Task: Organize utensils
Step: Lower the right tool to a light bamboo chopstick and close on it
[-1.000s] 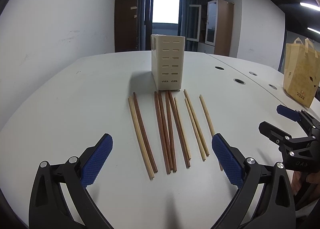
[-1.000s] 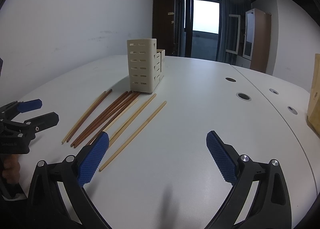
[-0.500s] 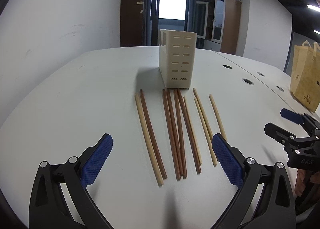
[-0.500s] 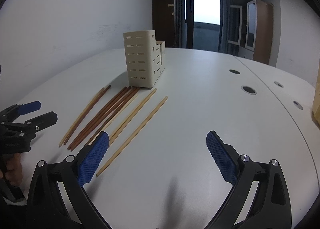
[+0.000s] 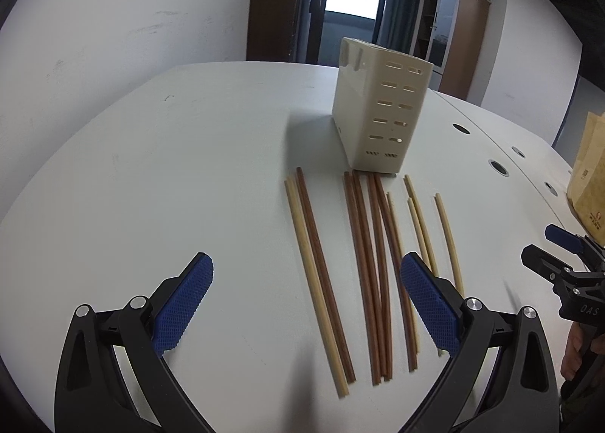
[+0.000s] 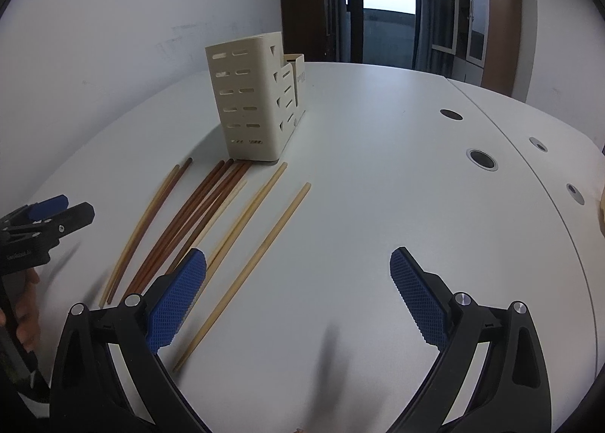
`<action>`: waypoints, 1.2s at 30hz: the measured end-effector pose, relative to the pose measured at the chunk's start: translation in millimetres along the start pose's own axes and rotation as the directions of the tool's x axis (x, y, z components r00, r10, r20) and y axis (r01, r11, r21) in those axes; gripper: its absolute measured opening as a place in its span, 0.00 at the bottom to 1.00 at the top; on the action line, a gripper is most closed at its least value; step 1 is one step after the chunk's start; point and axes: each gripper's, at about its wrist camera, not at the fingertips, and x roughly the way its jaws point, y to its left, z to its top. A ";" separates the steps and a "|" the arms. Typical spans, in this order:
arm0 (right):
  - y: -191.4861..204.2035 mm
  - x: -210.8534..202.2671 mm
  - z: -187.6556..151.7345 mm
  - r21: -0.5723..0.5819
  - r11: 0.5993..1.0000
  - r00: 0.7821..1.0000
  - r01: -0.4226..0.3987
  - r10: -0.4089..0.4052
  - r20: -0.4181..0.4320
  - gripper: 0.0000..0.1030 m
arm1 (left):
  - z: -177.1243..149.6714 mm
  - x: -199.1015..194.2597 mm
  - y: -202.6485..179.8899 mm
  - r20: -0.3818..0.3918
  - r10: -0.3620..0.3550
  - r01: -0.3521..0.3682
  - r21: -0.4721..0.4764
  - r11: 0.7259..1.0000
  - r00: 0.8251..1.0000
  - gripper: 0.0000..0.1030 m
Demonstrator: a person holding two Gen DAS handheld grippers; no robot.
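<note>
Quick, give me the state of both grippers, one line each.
Left gripper: open, holding nothing, above the chopsticks.
Right gripper: open, holding nothing, over the table.

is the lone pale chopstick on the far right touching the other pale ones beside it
Apart. In the right wrist view, bare table shows along the whole length between the lone pale chopstick and the neighbouring pale chopsticks; the left wrist view shows the same gap.

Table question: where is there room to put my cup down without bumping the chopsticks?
Bare table lies right of the lone pale chopstick, up to the round holes, and left of the chopsticks toward the wall. It is crowded in front of the cream holder.
</note>
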 end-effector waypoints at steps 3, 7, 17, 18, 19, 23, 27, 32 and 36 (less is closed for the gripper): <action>-1.2 9.2 10.3 -0.002 1.000 1.000 -0.001 0.001 -0.025 0.96 | 10.5 8.6 3.9 -0.025 0.003 -0.003 0.006 1.000 1.000 0.94; -8.2 24.6 22.0 0.022 1.000 0.997 -0.008 0.010 -0.076 0.96 | 24.6 20.0 7.4 -0.057 0.006 -0.004 0.024 1.000 0.998 0.94; -15.9 53.8 40.4 0.011 1.000 0.986 0.008 -0.006 -0.164 0.96 | 49.6 52.2 15.8 -0.136 0.028 -0.022 0.045 0.999 0.990 0.94; -16.3 57.5 41.8 0.016 1.000 0.984 0.002 0.001 -0.176 0.96 | 51.7 54.5 15.4 -0.142 0.027 -0.020 0.050 0.999 0.990 0.94; -16.9 61.7 43.3 0.021 1.000 0.982 0.004 0.000 -0.191 0.96 | 54.1 57.4 15.1 -0.151 0.032 -0.024 0.055 0.998 0.988 0.94; -17.4 75.8 50.7 0.050 0.999 0.969 -0.013 0.025 -0.245 0.96 | 62.9 69.6 18.7 -0.193 0.019 -0.012 0.035 0.999 0.981 0.94; -19.2 91.7 58.7 0.061 0.998 0.953 -0.001 0.020 -0.302 0.96 | 73.2 85.8 25.8 -0.245 0.012 -0.011 0.007 1.000 0.970 0.92; -23.5 109.0 65.7 0.067 0.998 0.940 0.019 0.005 -0.342 0.96 | 82.9 103.7 30.5 -0.293 0.021 -0.016 0.019 1.000 0.956 0.87; -25.4 122.8 69.0 0.079 0.997 0.930 0.026 0.005 -0.367 0.94 | 85.7 117.8 36.4 -0.335 0.014 -0.017 -0.005 1.000 0.942 0.79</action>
